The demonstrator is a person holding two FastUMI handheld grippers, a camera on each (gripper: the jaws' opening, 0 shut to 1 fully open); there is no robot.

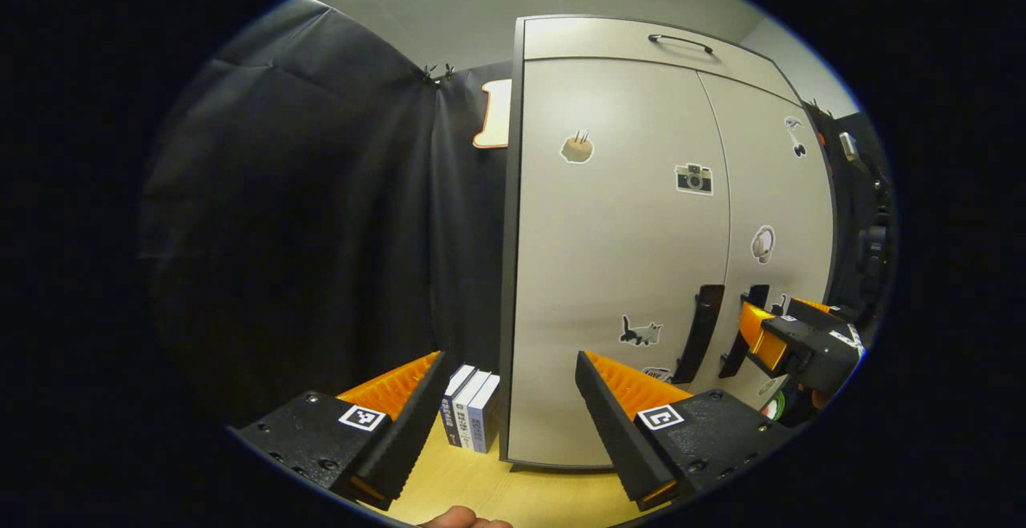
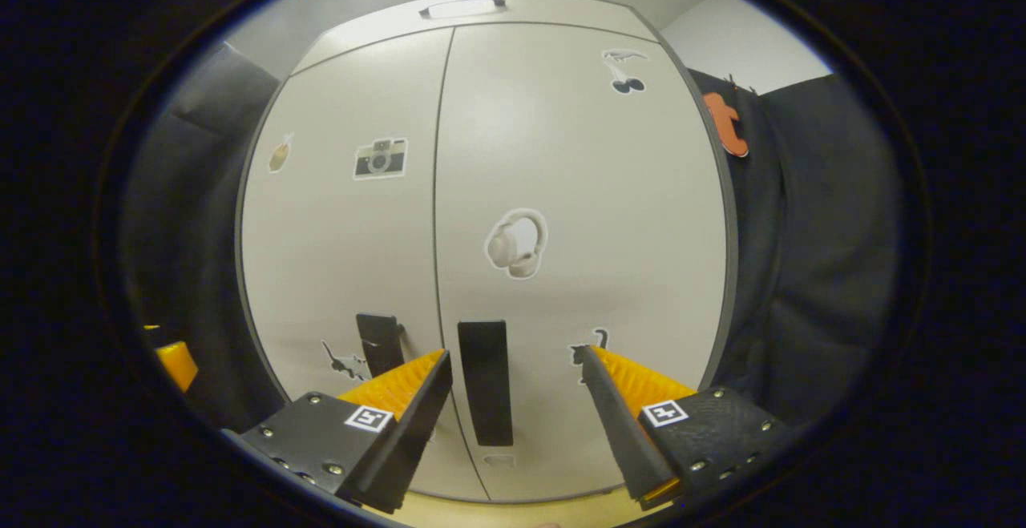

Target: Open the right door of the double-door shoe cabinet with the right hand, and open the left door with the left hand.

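Grippers, left (image 1: 509,376) and right (image 2: 517,372), both gape empty, right facing the right door's handle (image 2: 486,382).

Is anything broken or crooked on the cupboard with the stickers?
Nothing stands out. Both doors of the shoe cabinet sit shut and level, the two black handles hang straight, and the stickers lie flat.

No words, brand names or numbers can be read. The boxes (image 1: 473,412) standing at lower centre of the left gripper view carry print on their spines, too small to make out. The square black-and-white markers (image 1: 360,417) on the gripper fingers are coded patterns, not text. The cabinet door (image 2: 577,215) stickers are pictures without lettering
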